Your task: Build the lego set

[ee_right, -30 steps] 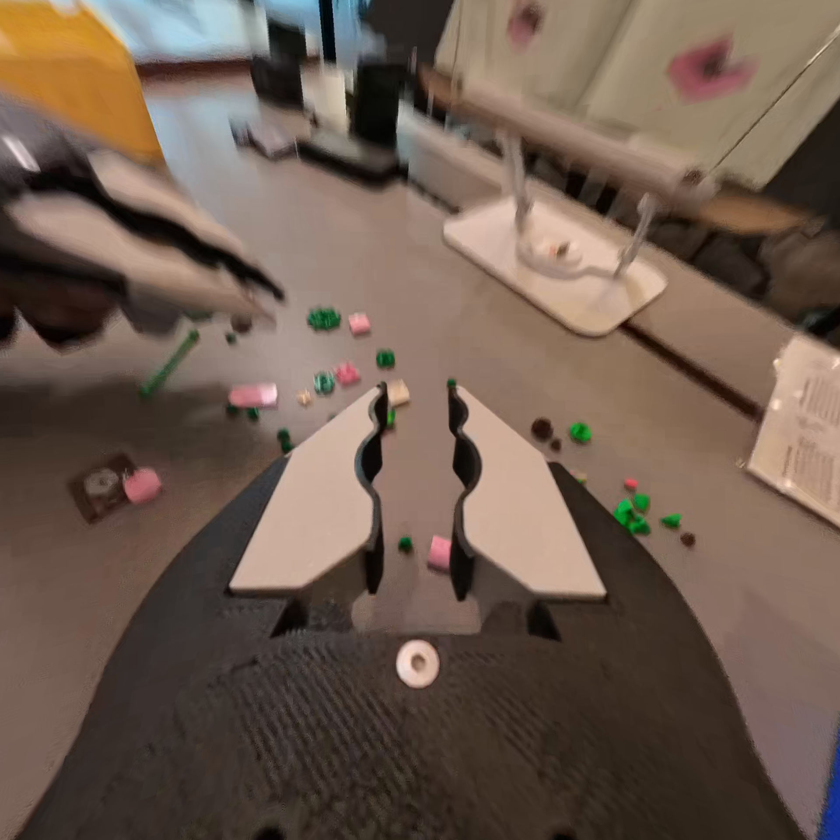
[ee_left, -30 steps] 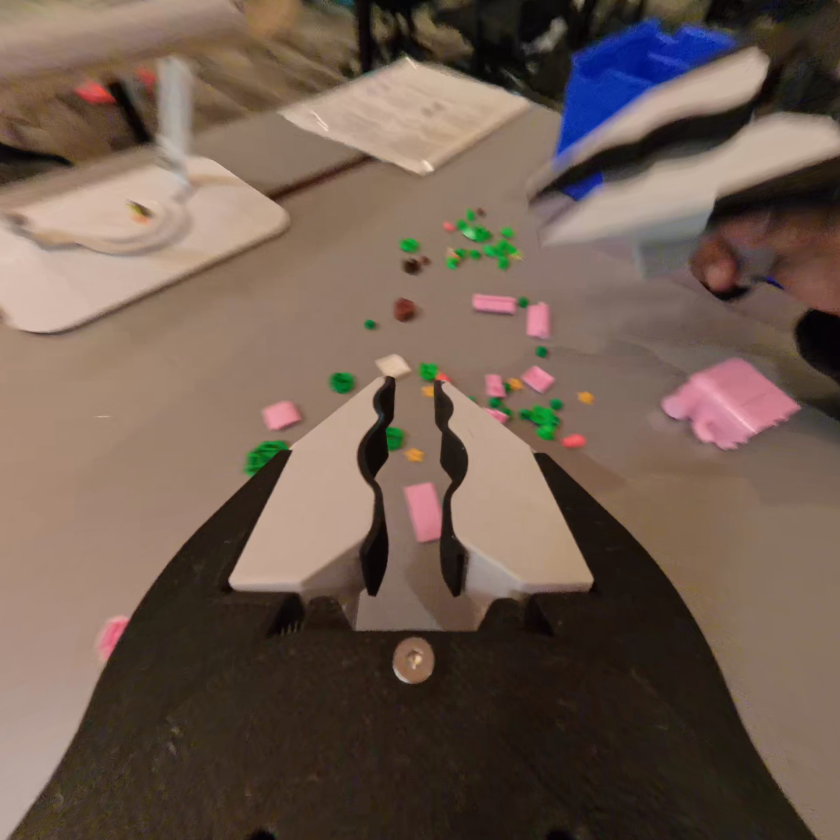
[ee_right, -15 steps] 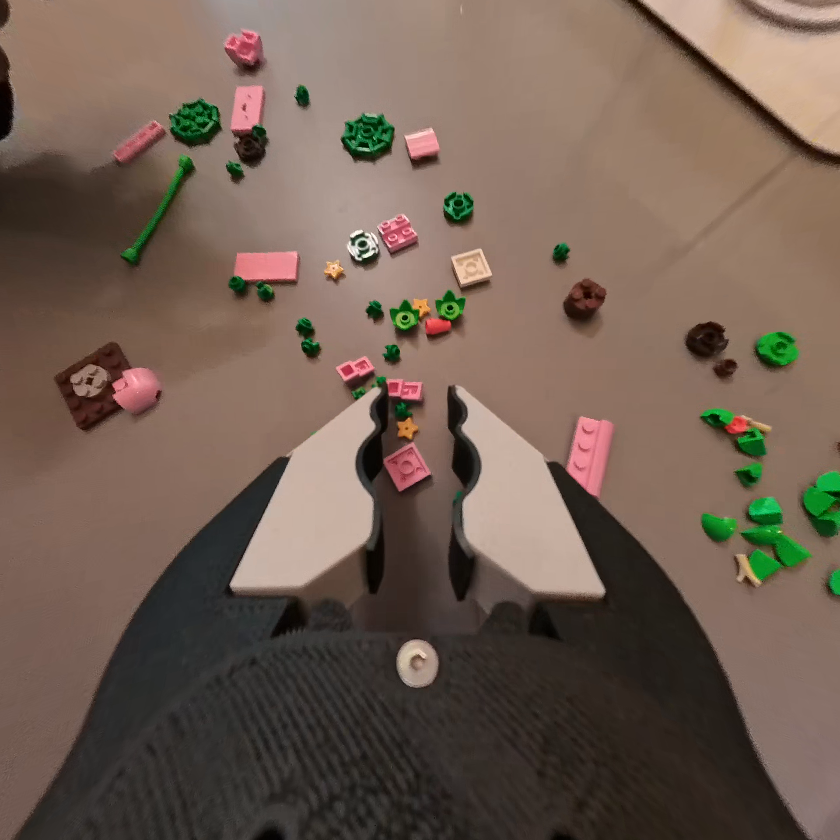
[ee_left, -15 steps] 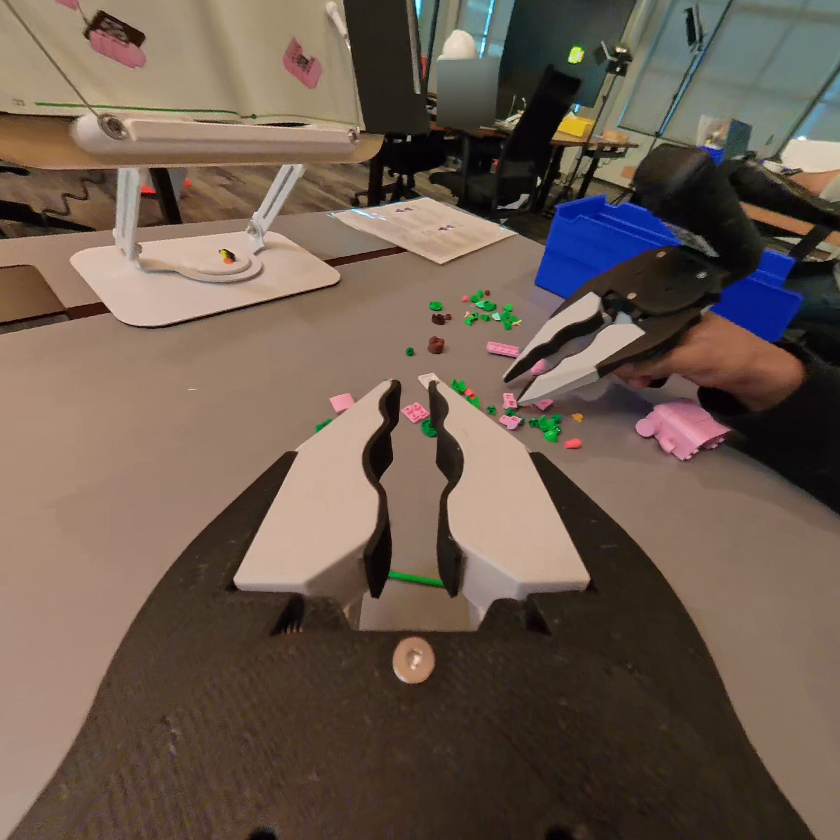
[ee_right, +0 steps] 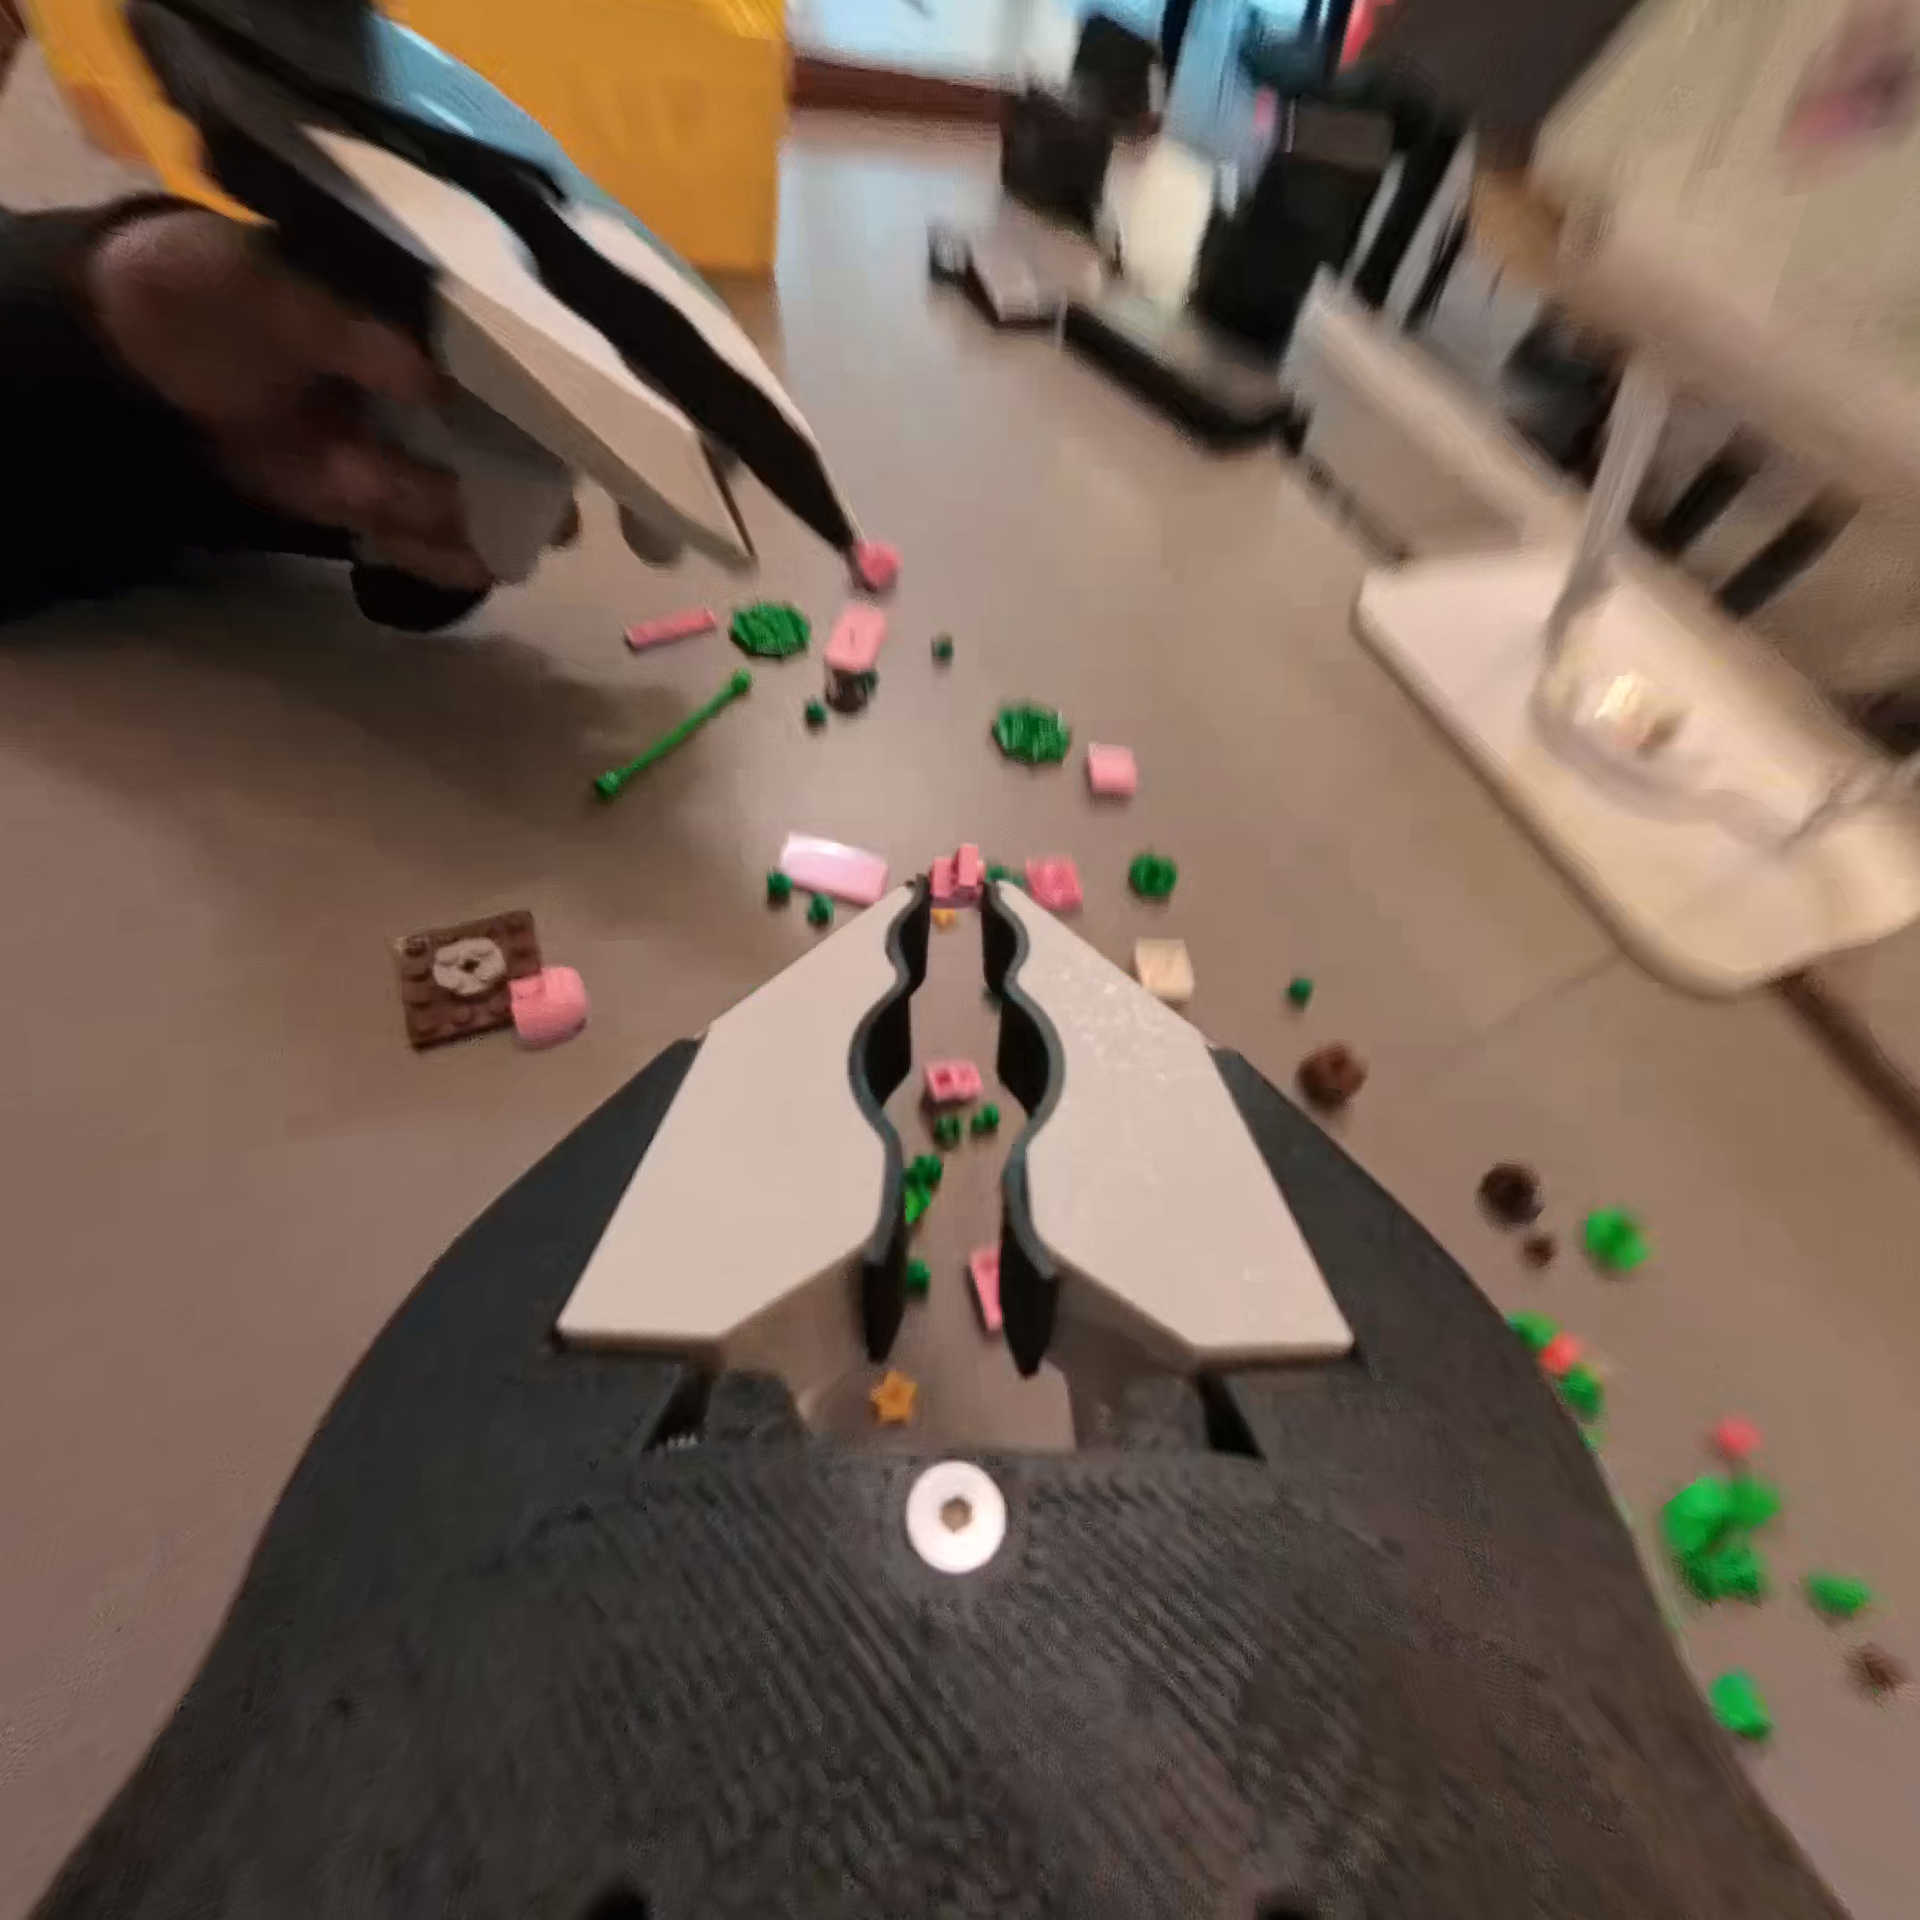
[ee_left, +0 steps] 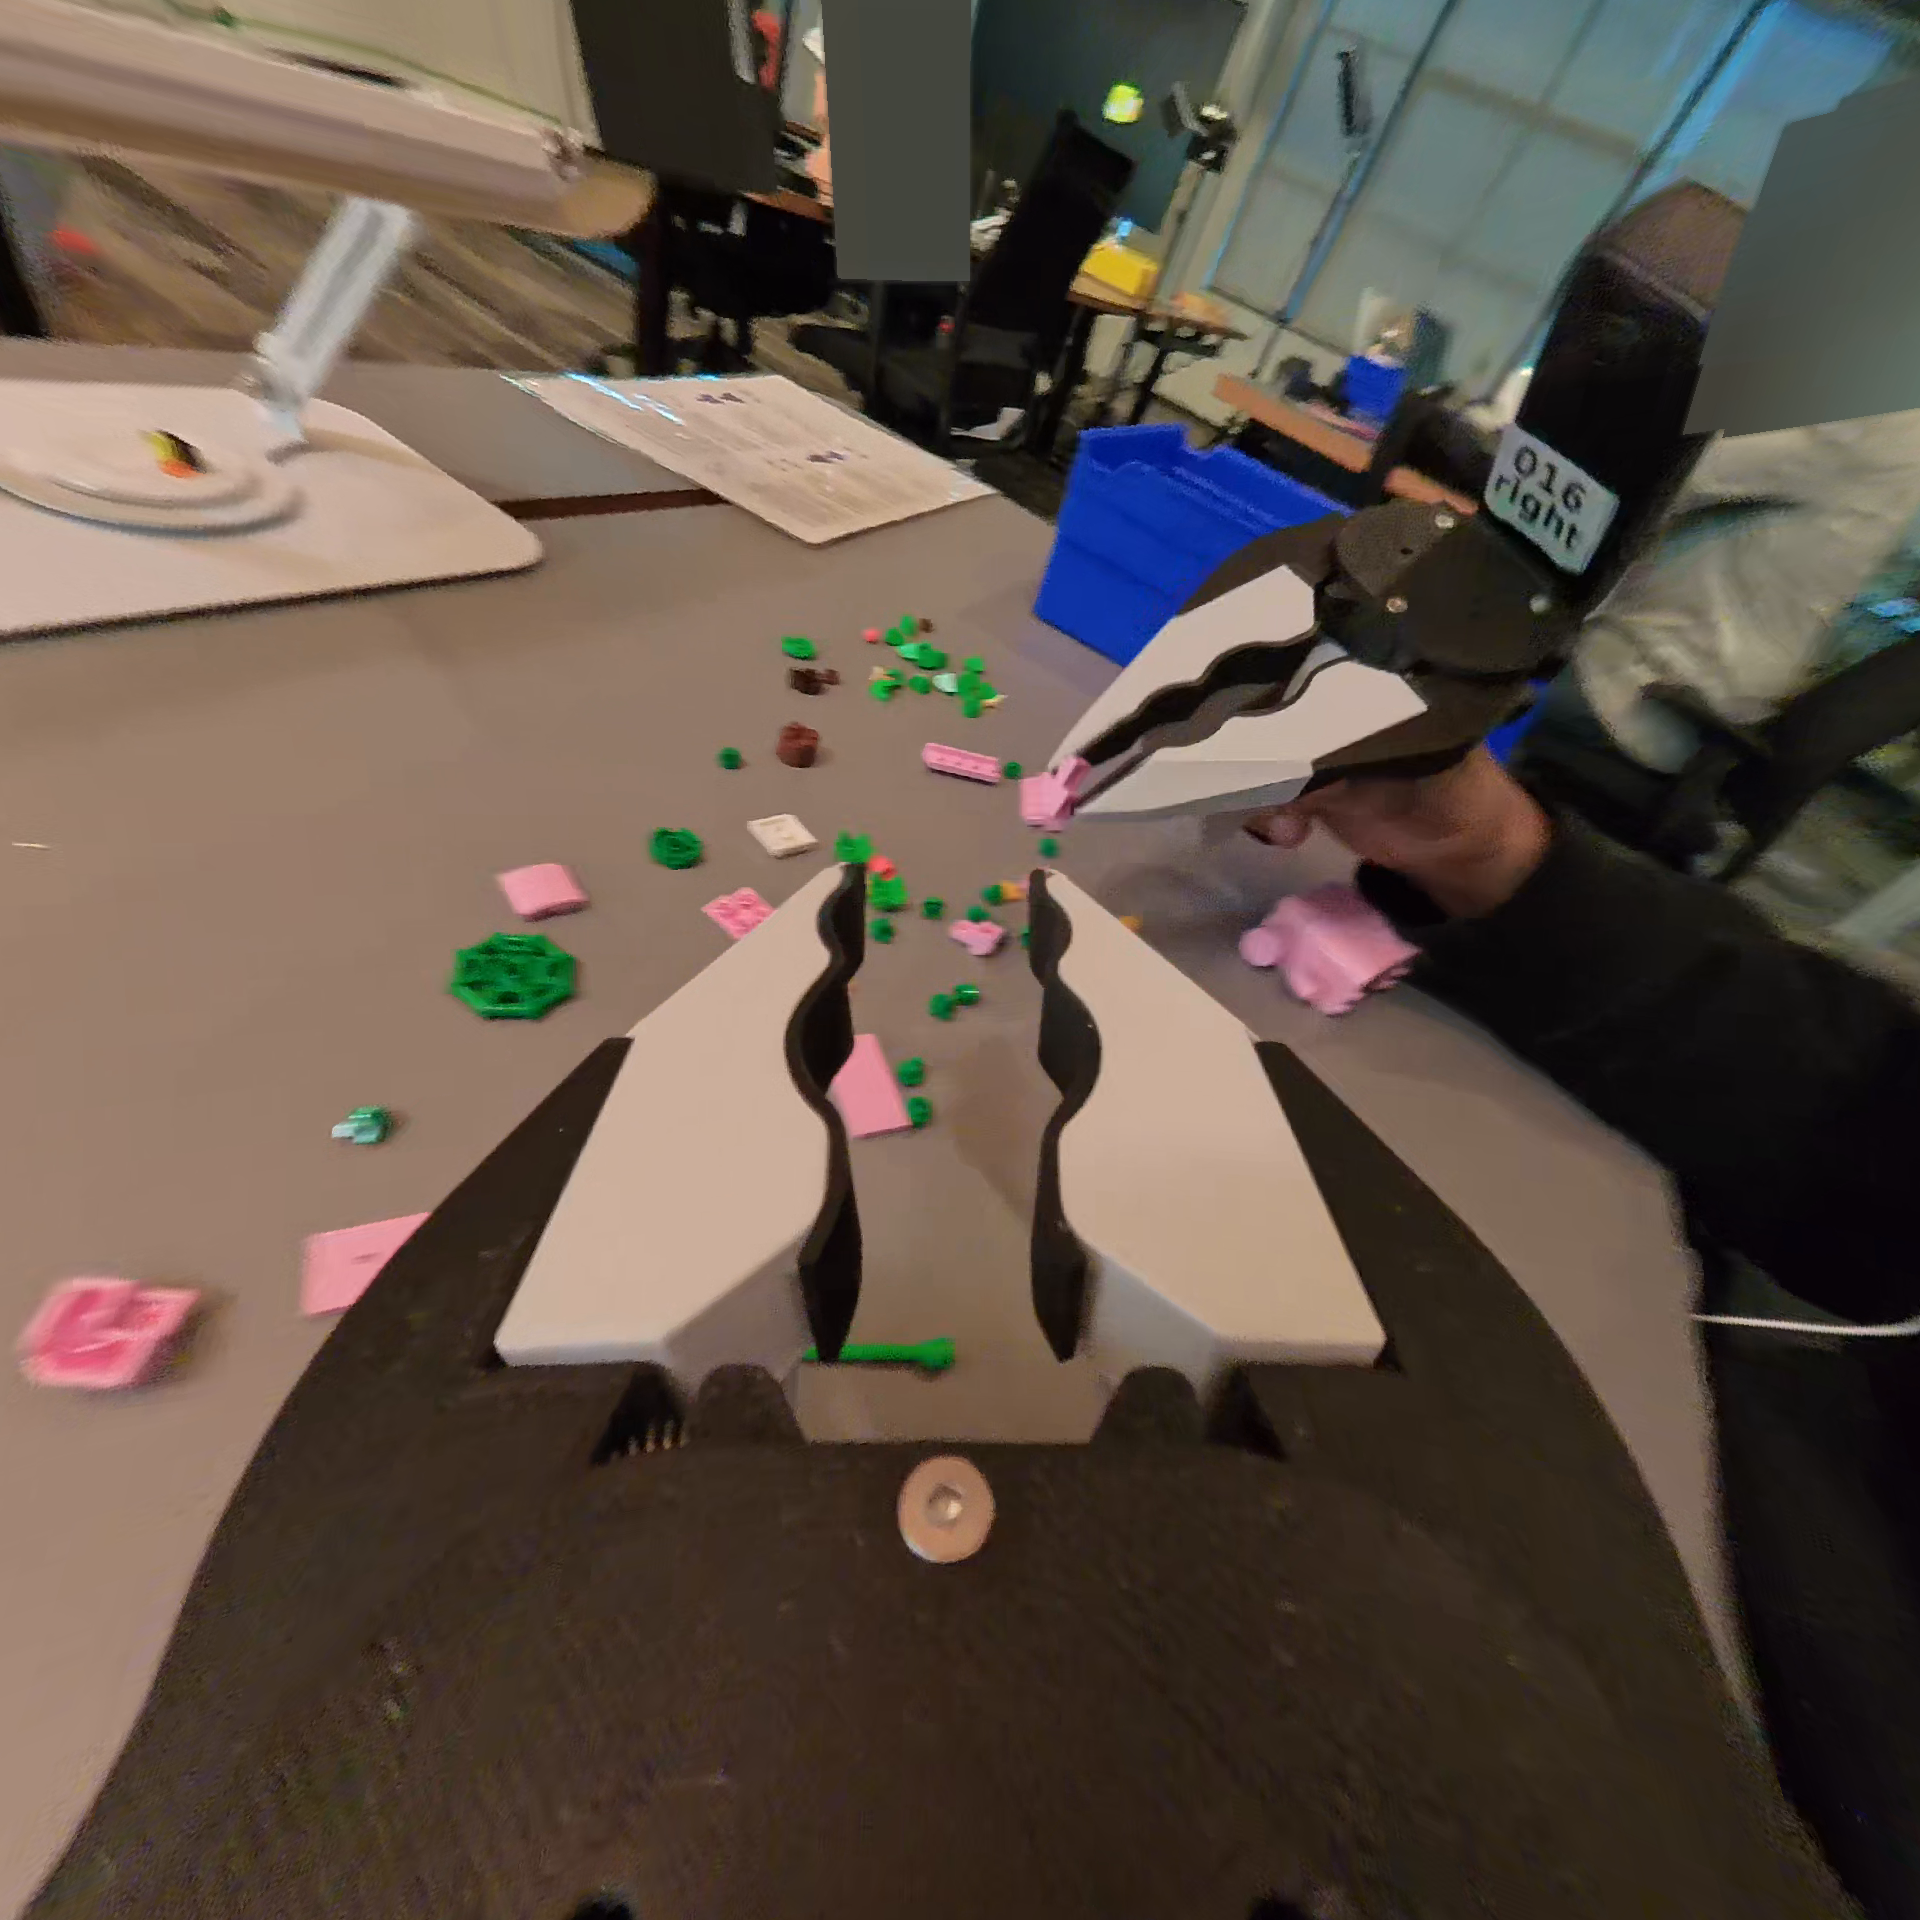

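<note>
Right now my right tongs (ee_right: 954, 902) are pinched on a small pink brick (ee_right: 958, 875), held at the very tips and lifted clear of the grey table (ee_left: 312, 790); the left wrist view shows the same thing from the side, the brick hanging off the points with nothing under it. My left tongs (ee_left: 943, 883) are parted and carry nothing, hovering over the scatter with a flat pink tile (ee_left: 864, 1087) and a few green studs showing between the fingers.

Outward from there, the table is mostly loose parts: a green web-shaped round plate (ee_left: 513, 975), a thin green bar (ee_right: 673, 736), a cream square plate (ee_left: 781, 834), dark brown round pieces (ee_left: 798, 744), and a heap of green leaf bits (ee_right: 1714, 1527) off to my right.

As for progress, I judge it early. Only two things look put together: a pink chunk (ee_left: 1332, 958) lying by my right wrist, and a brown square plate (ee_right: 470, 975) with a grey piece on top and a rounded pink piece just beside it; whether that one is clipped on I cannot tell. Nearly all else lies single. The brick I hold is not yet seated anywhere, so what is left is most of the build. Farther back sit a printed sheet (ee_left: 758, 449), a blue bin (ee_left: 1143, 540) and a white stand base (ee_left: 312, 520).
</note>
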A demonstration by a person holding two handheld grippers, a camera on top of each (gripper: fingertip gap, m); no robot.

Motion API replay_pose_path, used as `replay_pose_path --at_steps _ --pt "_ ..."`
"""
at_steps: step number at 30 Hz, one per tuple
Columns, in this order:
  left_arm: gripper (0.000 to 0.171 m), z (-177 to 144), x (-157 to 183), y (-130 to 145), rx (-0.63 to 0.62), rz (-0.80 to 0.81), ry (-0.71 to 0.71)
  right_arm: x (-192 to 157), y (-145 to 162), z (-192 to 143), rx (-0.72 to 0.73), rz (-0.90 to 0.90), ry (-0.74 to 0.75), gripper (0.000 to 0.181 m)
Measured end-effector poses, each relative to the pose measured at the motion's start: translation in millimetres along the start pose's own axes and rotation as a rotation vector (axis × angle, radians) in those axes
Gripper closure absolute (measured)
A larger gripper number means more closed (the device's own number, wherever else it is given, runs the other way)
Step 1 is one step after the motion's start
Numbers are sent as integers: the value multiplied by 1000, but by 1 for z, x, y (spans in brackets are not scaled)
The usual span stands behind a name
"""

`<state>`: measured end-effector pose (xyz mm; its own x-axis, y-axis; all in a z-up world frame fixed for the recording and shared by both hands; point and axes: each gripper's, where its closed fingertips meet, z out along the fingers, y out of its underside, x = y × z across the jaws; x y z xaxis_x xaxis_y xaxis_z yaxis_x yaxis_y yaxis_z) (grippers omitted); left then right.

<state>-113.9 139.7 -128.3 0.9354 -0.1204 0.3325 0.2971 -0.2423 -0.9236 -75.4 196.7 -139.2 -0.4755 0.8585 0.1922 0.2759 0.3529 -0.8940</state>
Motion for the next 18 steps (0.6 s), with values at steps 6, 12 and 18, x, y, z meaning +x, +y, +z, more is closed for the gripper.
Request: replay_pose_path --at_steps 6,12,18 --pt "117 4 44 -2 32 -392 388 -25 -52 -11 141 -594 336 173" --pt "125 -6 62 -14 87 -648 664 -56 -66 -6 168 -857 416 174" --pt "141 -12 79 -16 65 -635 761 -68 -70 -5 223 -798 356 174"
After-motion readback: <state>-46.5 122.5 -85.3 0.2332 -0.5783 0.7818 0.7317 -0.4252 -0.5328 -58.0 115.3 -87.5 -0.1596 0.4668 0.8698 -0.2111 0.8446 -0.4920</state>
